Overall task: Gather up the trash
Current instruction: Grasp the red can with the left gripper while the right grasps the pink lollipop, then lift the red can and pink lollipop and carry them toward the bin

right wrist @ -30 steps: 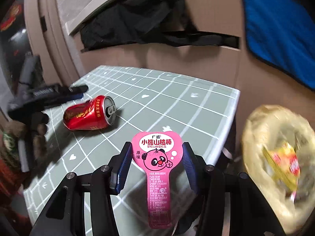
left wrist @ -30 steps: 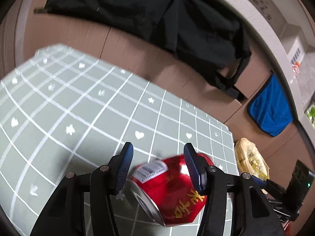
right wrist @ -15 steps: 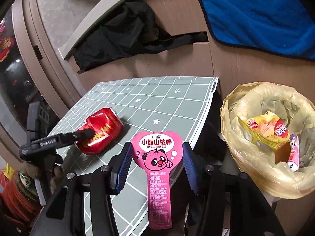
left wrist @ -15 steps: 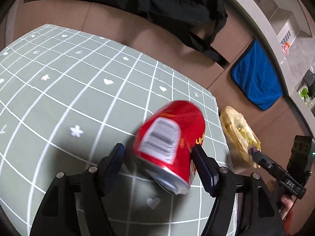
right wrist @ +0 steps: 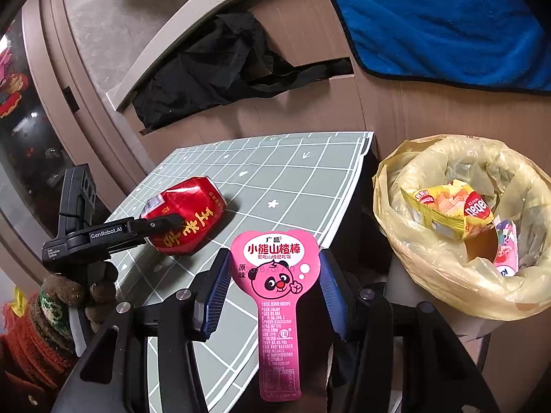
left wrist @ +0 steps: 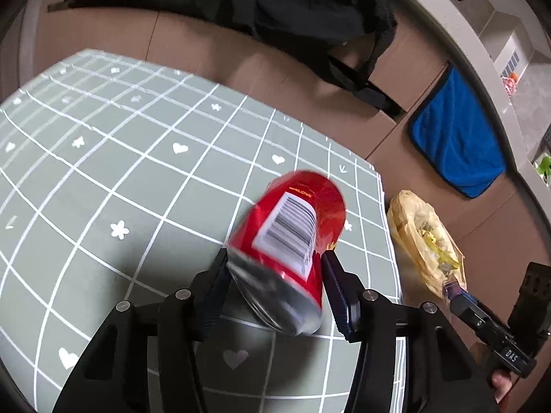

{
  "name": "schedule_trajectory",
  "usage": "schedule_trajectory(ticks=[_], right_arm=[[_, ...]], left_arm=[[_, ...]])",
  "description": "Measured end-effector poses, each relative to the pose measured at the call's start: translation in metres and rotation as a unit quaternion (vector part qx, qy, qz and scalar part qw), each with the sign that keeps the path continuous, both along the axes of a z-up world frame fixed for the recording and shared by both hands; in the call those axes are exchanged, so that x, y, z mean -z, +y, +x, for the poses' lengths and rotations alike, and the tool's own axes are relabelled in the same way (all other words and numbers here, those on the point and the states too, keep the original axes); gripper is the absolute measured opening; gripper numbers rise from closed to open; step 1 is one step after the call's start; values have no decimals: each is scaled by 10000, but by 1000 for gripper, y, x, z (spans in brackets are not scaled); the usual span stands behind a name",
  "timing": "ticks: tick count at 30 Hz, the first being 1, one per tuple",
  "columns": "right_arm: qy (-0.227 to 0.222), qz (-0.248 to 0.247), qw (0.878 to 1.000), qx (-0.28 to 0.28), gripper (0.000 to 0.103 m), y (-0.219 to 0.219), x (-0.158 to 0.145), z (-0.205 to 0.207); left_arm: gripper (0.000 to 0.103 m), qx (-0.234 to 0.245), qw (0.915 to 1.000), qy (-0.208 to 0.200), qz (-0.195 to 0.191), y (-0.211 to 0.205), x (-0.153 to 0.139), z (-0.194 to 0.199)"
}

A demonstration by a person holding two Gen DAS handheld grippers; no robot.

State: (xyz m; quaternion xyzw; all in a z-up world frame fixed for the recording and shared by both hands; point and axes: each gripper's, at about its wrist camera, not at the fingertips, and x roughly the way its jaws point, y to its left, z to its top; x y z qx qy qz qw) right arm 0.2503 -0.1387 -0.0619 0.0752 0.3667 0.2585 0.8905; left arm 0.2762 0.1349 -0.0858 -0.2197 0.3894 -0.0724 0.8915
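Note:
A dented red can (left wrist: 292, 234) lies on the green grid tablecloth (left wrist: 137, 189), barcode up and bottom end towards me. My left gripper (left wrist: 275, 275) is closing on it, both pads against its sides. The right wrist view shows the same can (right wrist: 186, 213) with the left gripper's finger (right wrist: 162, 223) across it. My right gripper (right wrist: 273, 268) is shut on a pink panda snack wrapper (right wrist: 275, 275), held upright near the table's right edge. Beside the table stands a bin lined with a yellow bag (right wrist: 430, 275), with snack wrappers inside.
The bin (left wrist: 399, 213) sits just off the table's right edge. A blue towel (right wrist: 447, 24) and a black cloth (left wrist: 275, 7) hang on the brown panels behind. A gloved hand (right wrist: 69, 292) holds the left gripper. The right gripper (left wrist: 482, 320) shows at lower right.
The left gripper's jaws spread wide around the can and came back onto it; the can turned from crosswise to end-on. The right gripper carried the pink wrapper rightward, nearer the bin.

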Motion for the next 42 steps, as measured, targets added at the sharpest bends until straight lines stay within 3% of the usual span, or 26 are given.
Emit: schedule_trajectory(ticks=[5,10,17,26,33,39,42], right_arm=[[-119,-18,9999,-59,48,3,-7,-1],[-292,-6,9995,-120,48,6,-17,-6],[-620,-304,9975,-163,48,14,-30,-10],[-1150,-400,9924,156,48,-7,-64,-9],[-1022,-144,9946,79,48,-13,-66,-2],[-774,-245,9965,-213,48,8,-41,-1],[-694,-329,9964,-350,48,21,-32,-2]], left_arm=[[52,-168,9971,-552,488,-12,-30,-19],[53,-163,9883,-1157,978,-31,-64,-40],[52,-148,9833,-1436,1109,-44,-81,-58],[50,-201,9661,-2076,1521,-80,-107,-69],[50,-414,9812,-1388,1275,-62,-77,-38],[50,-470,9779,-1248,1612,-46,-53,-52],[50,-385,9817,-1108,1503,-38,-40,-56]])
